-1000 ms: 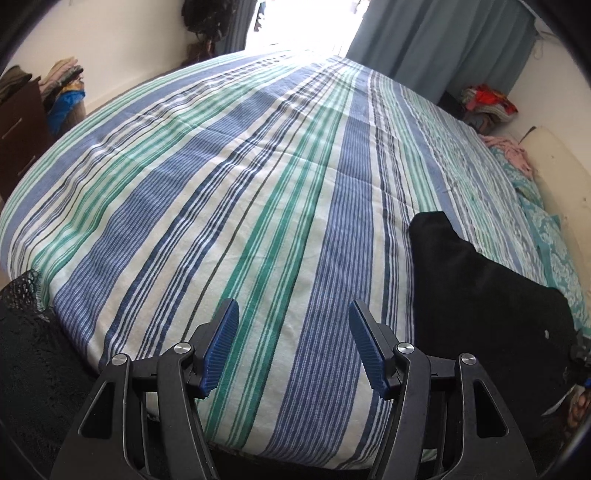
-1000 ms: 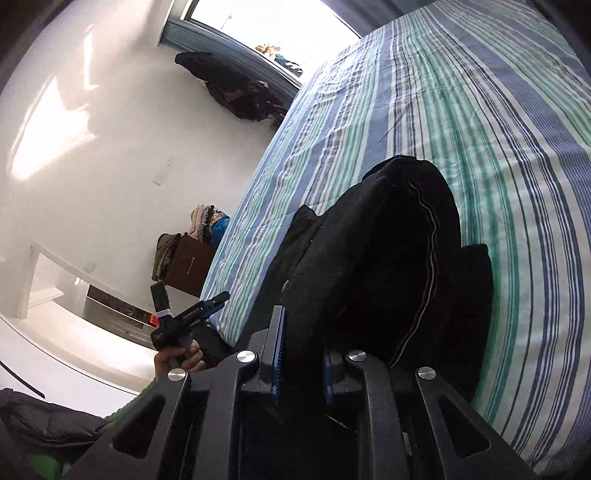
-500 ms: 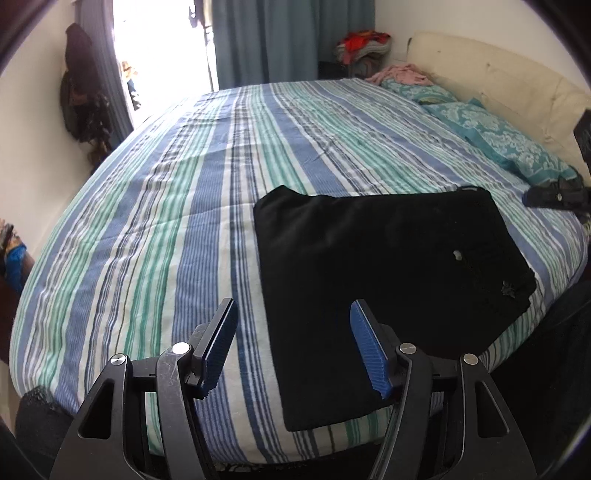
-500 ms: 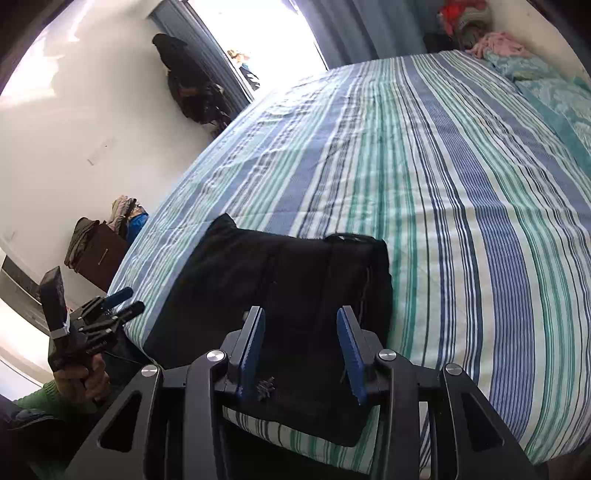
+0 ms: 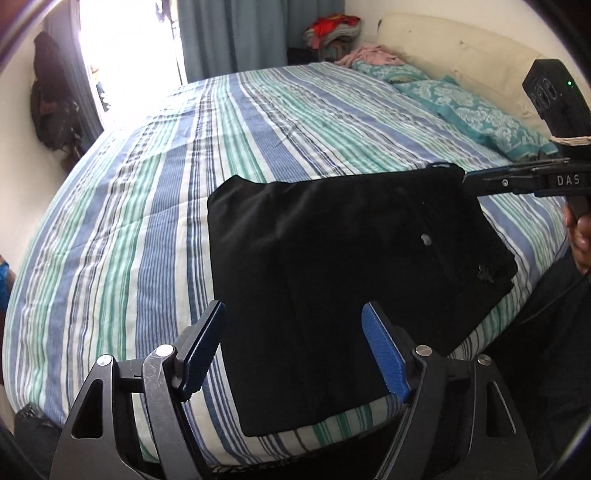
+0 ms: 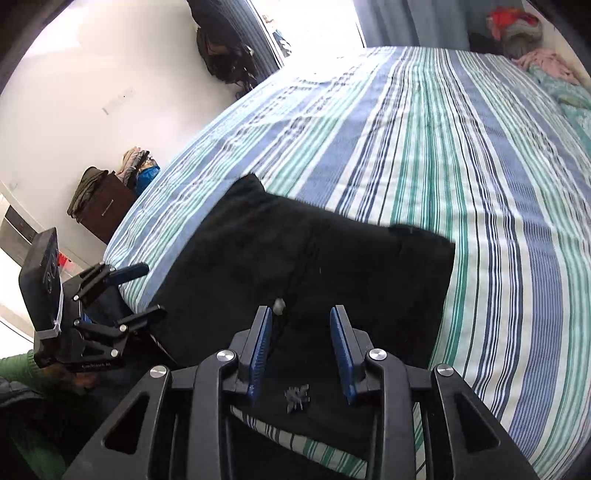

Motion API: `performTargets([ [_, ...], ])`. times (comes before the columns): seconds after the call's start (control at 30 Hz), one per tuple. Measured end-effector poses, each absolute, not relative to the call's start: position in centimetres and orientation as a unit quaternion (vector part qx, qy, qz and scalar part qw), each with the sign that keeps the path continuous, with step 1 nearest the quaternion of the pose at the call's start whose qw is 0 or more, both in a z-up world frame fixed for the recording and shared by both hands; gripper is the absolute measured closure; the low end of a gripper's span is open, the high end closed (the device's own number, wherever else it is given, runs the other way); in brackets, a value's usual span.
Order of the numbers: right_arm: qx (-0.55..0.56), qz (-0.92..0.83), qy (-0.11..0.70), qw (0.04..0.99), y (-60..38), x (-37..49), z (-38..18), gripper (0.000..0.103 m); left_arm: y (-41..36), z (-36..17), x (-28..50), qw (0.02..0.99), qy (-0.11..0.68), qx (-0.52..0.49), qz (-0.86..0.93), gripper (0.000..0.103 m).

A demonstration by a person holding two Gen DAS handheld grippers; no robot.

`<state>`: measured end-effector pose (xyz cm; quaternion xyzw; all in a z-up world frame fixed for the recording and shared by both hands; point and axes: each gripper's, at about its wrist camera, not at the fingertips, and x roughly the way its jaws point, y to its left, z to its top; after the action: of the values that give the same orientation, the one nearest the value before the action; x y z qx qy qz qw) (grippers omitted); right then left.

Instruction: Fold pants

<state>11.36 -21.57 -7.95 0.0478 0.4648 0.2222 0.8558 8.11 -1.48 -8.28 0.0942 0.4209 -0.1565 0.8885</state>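
The black pants (image 5: 332, 266) lie folded into a flat rectangle at the near edge of the striped bed (image 5: 155, 206). My left gripper (image 5: 293, 317) is open and empty, hovering above the pants' near left part. My right gripper (image 6: 302, 321) is open and empty above the pants (image 6: 314, 258), close to a small pale button (image 6: 279, 305). The right gripper also shows at the right of the left wrist view (image 5: 480, 181), beside the pants' far corner. The left gripper shows at the left of the right wrist view (image 6: 136, 291), at the bed's edge.
Teal patterned pillows (image 5: 476, 110) and a cream headboard (image 5: 461, 51) lie at the far right. Piled clothes (image 5: 332, 31) sit by the curtains. A dark cabinet (image 6: 103, 206) with clothes on it stands by the wall. Dark bags (image 6: 221, 55) hang near the bright window.
The right gripper let go of the pants, which now lie flat on the bed. Both grippers are open and drew closer over the pants. The left view swung from bare bed onto the pants.
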Motion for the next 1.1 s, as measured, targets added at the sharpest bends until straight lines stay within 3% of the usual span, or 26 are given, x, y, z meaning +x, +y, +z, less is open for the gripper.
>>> performTargets([
  [0.1,0.041,0.214,0.446,0.868,-21.1,14.5,-7.0,0.069,-1.5,-9.5,9.3,0.884,0.435,0.096,-0.144,0.025],
  [0.23,0.053,0.155,0.505,0.847,-22.6,19.0,-12.2,0.071,-1.6,-12.1,8.5,0.866,0.466,0.112,-0.144,0.025],
  [0.33,0.075,0.146,0.498,0.851,-23.6,19.2,-12.6,0.072,-1.5,-11.3,7.4,0.867,0.458,0.119,-0.154,0.025],
  [0.63,0.081,0.189,0.477,0.854,-23.2,10.2,-7.2,0.070,0.5,-9.1,8.1,0.875,0.458,0.033,-0.154,0.025],
  [0.83,0.037,0.173,0.541,0.822,-20.8,5.5,-12.2,0.070,-0.9,-12.0,7.9,0.853,0.497,0.068,-0.144,0.024],
  [1.0,0.058,0.143,0.575,0.803,-21.6,3.8,-14.7,0.070,0.8,-10.4,7.1,0.857,0.490,0.050,-0.149,0.023],
  [1.03,0.068,0.145,0.563,0.810,-21.9,3.3,-14.1,0.069,1.4,-10.1,7.2,0.859,0.488,0.042,-0.146,0.022],
  [1.1,0.092,0.144,0.531,0.830,-23.0,2.7,-12.3,0.050,2.5,-9.6,7.2,0.863,0.485,0.025,-0.137,0.016],
])
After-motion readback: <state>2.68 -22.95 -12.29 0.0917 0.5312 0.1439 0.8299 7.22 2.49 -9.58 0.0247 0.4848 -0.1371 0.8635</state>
